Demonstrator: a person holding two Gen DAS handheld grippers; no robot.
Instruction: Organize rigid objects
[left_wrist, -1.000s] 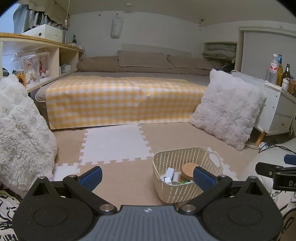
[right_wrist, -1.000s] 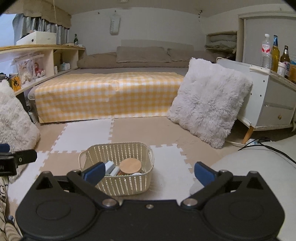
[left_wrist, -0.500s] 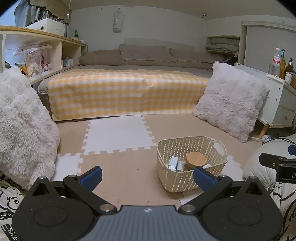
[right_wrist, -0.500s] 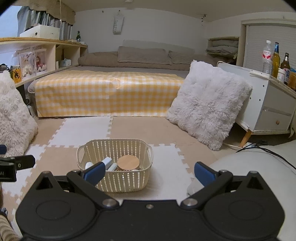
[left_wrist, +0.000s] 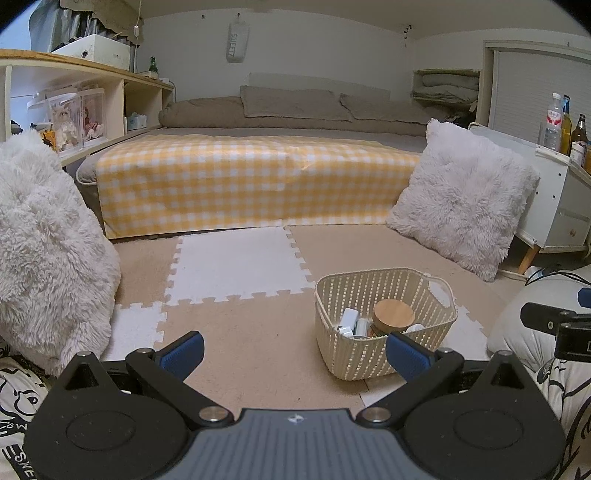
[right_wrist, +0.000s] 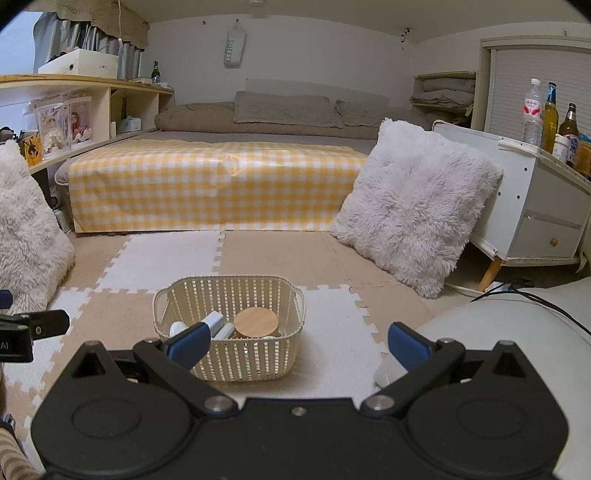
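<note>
Basket (right_wrist: 229, 328) of cream plastic lattice sits on the foam floor mat (right_wrist: 332, 332), holding a jar with a round wooden lid (right_wrist: 256, 323) and some small pale containers just left of that lid; it looks light and stiff, best taken by a side handle cutout (left_wrist: 439, 291) or the rim. Both the left gripper (left_wrist: 293, 352) and right gripper (right_wrist: 297, 343) are spread wide and empty (nothing between the blue pads). What lies under the lid and below the rim is hidden, and the small containers are too indistinct to name.
</note>
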